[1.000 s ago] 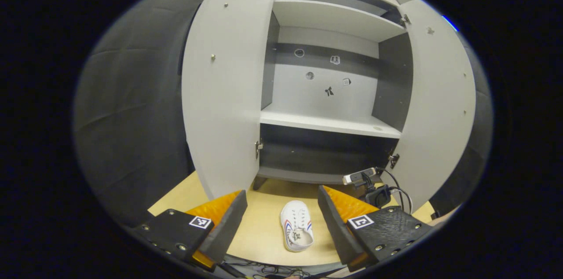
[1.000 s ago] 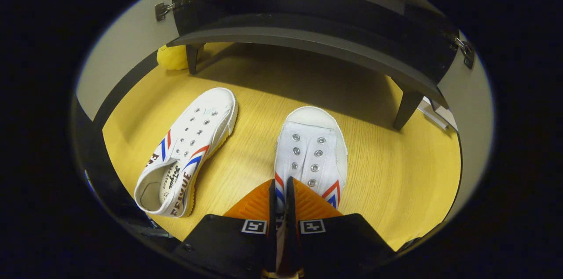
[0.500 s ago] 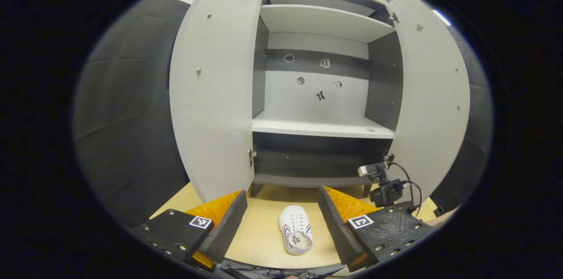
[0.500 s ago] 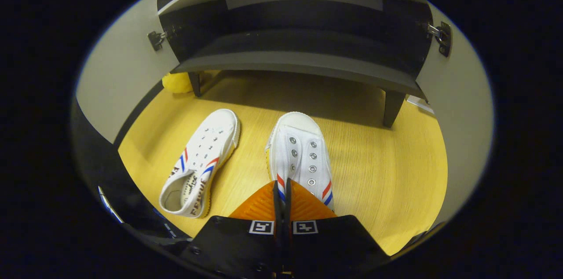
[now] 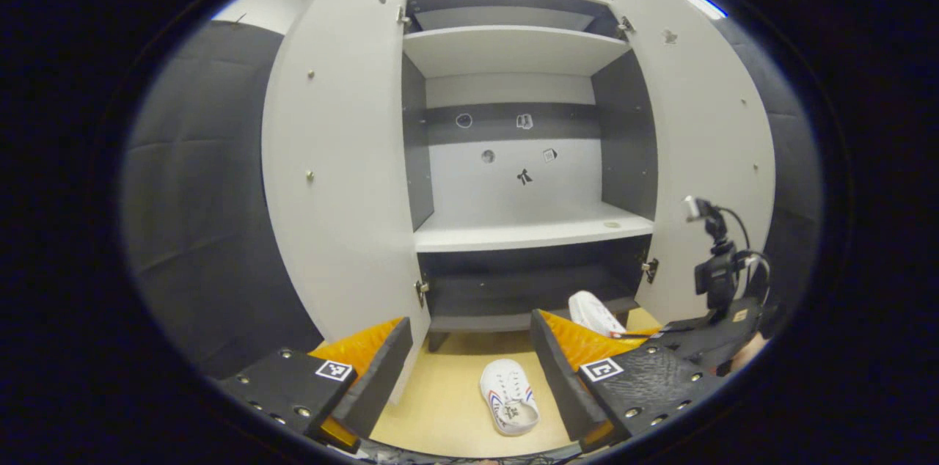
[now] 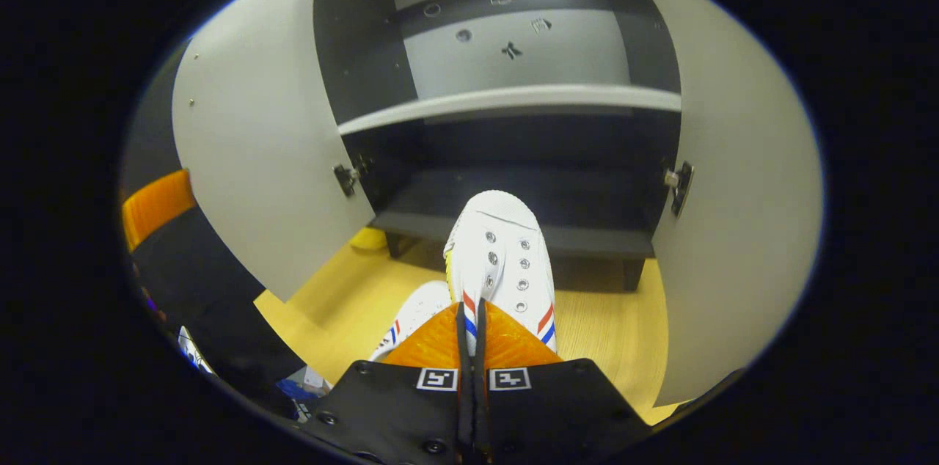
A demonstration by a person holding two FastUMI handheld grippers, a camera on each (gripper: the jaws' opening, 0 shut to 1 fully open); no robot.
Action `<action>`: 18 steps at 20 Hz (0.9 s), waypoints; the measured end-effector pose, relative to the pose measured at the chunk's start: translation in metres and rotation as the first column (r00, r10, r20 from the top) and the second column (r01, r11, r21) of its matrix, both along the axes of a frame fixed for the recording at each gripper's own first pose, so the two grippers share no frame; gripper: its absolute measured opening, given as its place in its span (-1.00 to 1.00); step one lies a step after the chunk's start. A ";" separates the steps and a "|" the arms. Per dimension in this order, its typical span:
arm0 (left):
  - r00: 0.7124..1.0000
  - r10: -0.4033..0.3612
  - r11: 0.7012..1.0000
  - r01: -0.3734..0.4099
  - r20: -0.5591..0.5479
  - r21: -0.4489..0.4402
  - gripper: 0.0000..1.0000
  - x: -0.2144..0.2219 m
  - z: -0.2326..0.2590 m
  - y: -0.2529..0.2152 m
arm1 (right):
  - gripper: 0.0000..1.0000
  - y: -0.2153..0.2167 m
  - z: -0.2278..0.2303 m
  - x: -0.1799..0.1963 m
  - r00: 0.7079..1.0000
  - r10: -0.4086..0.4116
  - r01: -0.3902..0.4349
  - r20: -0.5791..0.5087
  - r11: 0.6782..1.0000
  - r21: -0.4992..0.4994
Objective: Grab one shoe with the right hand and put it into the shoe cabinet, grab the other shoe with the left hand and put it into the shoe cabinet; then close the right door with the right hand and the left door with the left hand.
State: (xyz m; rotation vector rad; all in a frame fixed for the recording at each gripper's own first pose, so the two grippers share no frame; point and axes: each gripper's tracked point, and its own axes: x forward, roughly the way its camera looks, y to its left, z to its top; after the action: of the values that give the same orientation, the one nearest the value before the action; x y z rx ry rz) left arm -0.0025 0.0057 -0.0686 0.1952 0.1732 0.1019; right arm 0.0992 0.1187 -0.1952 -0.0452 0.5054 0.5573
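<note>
In the right gripper view, the right gripper (image 6: 469, 318) pinches the heel edge of a white sneaker (image 6: 500, 260), held off the wooden floor (image 6: 631, 340) with its toe at twelve o'clock toward the shoe cabinet's (image 6: 513, 54) dark bottom compartment. In the left gripper view, the left gripper (image 5: 469, 355) hangs with fingers spread; the second sneaker (image 5: 510, 397) lies on the floor between them, before both open doors.

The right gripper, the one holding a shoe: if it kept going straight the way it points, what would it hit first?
Probably the cabinet's dark bottom shelf: the held shoe's toe points at its front edge, so the shoe would land before the right gripper. Depth is unclear.
</note>
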 end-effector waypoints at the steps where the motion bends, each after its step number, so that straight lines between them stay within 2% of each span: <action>1: 1.000 0.006 1.000 -0.006 0.012 0.015 0.91 -0.001 0.004 0.002 | -0.96 0.002 0.020 0.002 0.999 0.007 -0.007 0.048 1.000 0.012; 2: 1.000 0.006 1.000 -0.006 0.026 0.013 0.94 -0.001 0.009 0.001 | -0.96 0.005 0.040 0.003 0.996 0.014 -0.017 0.088 0.999 0.034; 4: 0.999 0.002 1.000 -0.001 0.046 -0.022 0.89 0.000 0.012 -0.002 | -0.97 0.014 0.073 0.009 0.992 0.015 -0.026 0.122 0.996 0.091; 7: 0.999 0.014 0.999 -0.012 0.052 -0.035 0.94 0.002 0.014 0.001 | -0.97 0.016 0.113 0.035 0.977 -0.024 -0.005 0.211 0.991 0.137; 10: 0.998 0.016 0.999 -0.014 0.052 -0.036 0.91 0.000 0.015 0.001 | -0.98 0.018 0.138 0.063 0.954 -0.058 0.018 0.293 0.990 0.138; 18: 0.998 0.025 0.999 -0.023 0.049 -0.040 0.91 -0.005 0.018 -0.006 | -1.00 0.038 0.193 0.131 0.912 -0.175 0.090 0.370 0.968 0.235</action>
State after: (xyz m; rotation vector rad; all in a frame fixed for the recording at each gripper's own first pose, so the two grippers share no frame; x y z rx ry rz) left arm -0.0072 -0.0004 -0.0504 0.1514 0.1279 0.1269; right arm 0.2302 0.1567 -0.0020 0.0830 0.0565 0.4499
